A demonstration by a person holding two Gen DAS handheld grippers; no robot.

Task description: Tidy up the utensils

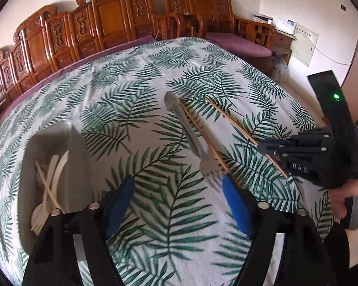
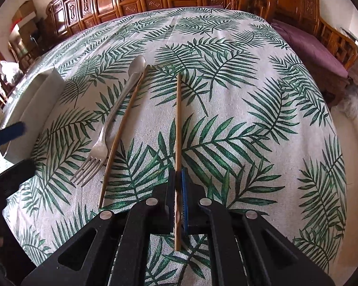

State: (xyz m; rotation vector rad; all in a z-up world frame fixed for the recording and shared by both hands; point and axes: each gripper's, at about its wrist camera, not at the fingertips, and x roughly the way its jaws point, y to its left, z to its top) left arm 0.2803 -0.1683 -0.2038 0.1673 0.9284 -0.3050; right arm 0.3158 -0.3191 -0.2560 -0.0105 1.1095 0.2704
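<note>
At the far left of the table, on the palm-leaf tablecloth [image 1: 155,76], stands a white rectangular container [image 1: 59,143]; it holds white plastic cutlery [image 1: 50,186], including a fork, and one wooden chopstick [image 1: 47,186] laid across them. To its right, the left gripper [image 1: 179,205] hovers low over bare cloth with its blue-padded fingers [image 1: 236,205] spread and nothing between them; the right-hand pad sits just in front of the tines of a metal fork [image 1: 191,133]. This fork lies flat on the cloth, handle away from the person, tines toward the grippers. A second wooden chopstick [image 1: 205,138] lies along the fork's right side, touching or nearly touching it near the tines. Further right, a third chopstick [image 2: 178,124] is pinched by the right gripper [image 2: 179,190]; its fingers are pressed together on the stick's near portion, the near end protrudes behind the pads, and the far end extends toward the table centre. Whether the far tip rests on the cloth cannot be told. In the left wrist view, the right gripper [image 1: 272,150] enters from the right edge, held by a gloved hand [image 1: 350,190]. Carved wooden chairs [image 1: 112,16] line the wall beyond the table.
</note>
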